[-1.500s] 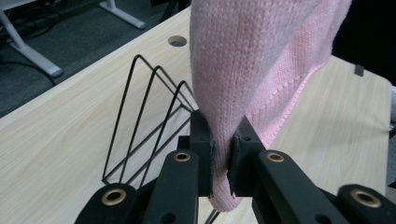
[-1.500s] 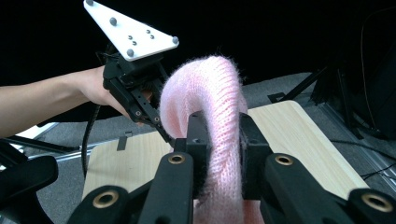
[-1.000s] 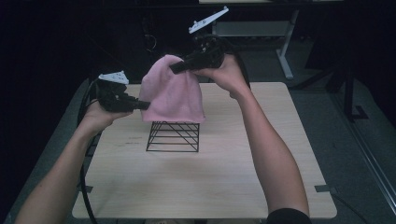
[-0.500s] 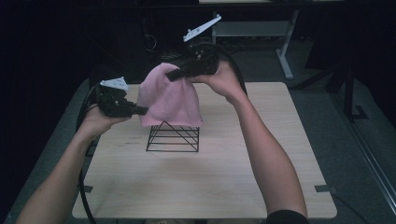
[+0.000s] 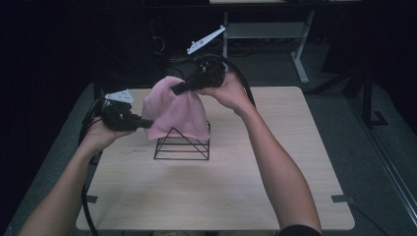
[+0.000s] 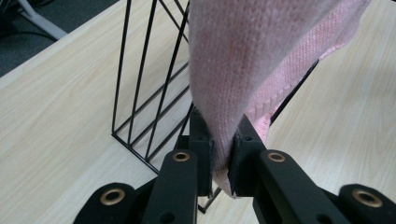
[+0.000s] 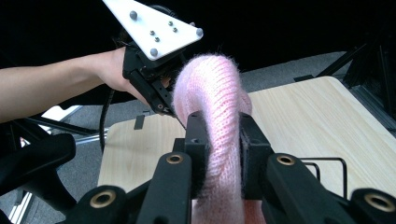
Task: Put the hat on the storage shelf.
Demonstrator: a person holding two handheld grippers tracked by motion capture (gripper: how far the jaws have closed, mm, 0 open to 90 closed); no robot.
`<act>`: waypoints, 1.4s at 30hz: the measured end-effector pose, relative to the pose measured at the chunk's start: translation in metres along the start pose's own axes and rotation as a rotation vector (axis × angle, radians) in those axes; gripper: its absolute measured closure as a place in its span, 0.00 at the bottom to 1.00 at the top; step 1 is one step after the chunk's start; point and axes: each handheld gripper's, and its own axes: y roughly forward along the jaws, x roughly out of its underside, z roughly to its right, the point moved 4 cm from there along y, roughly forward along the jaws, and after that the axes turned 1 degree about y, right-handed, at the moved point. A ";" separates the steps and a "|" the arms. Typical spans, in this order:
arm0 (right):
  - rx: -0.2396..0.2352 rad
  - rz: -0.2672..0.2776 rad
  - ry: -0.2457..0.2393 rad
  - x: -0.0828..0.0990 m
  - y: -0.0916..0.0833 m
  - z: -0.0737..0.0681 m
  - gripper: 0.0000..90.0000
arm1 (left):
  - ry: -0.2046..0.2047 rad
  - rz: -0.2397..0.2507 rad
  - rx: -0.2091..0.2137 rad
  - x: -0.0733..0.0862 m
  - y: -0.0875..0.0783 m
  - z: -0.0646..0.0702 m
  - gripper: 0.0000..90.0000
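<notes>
Under the pink cloth, a wire rack stands.

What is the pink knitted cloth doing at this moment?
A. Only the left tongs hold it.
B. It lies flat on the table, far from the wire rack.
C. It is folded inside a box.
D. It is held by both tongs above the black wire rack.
D: the left tongs and the right tongs are each shut on the pink knitted cloth, which hangs over the black wire rack.
</notes>
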 end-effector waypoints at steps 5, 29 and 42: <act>-0.007 -0.011 0.006 0.006 0.004 -0.001 0.86 | 0.000 -0.015 -0.006 0.006 0.006 0.001 0.91; -0.022 -0.059 0.032 0.035 0.025 0.004 0.85 | 0.019 -0.108 -0.024 0.028 0.028 0.003 0.91; -0.038 -0.063 0.045 0.057 0.042 0.004 0.84 | 0.004 -0.153 -0.026 0.048 0.040 -0.002 0.91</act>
